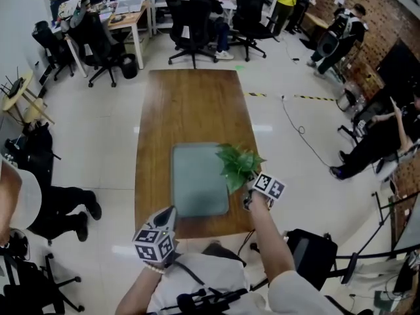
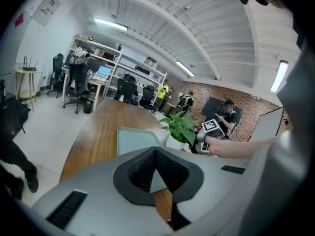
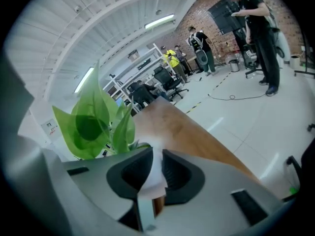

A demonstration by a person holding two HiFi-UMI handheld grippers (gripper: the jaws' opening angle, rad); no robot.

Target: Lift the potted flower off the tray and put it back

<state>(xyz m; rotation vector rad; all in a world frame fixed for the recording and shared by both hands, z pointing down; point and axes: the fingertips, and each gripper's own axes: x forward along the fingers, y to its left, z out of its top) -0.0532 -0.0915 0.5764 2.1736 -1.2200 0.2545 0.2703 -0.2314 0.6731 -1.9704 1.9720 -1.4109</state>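
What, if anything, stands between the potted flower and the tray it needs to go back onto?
Nothing visible does. The right tool grips the potted flower just beside the right edge of the tray. The tray's surface is bare, and the left tool hangs off its near corner.

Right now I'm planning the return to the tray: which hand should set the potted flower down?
Right. The right gripper grips the potted flower at the edge of the tray; the left gripper is shut, empty, and farther off.

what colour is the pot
The pot is white; it shows best in the left gripper view.
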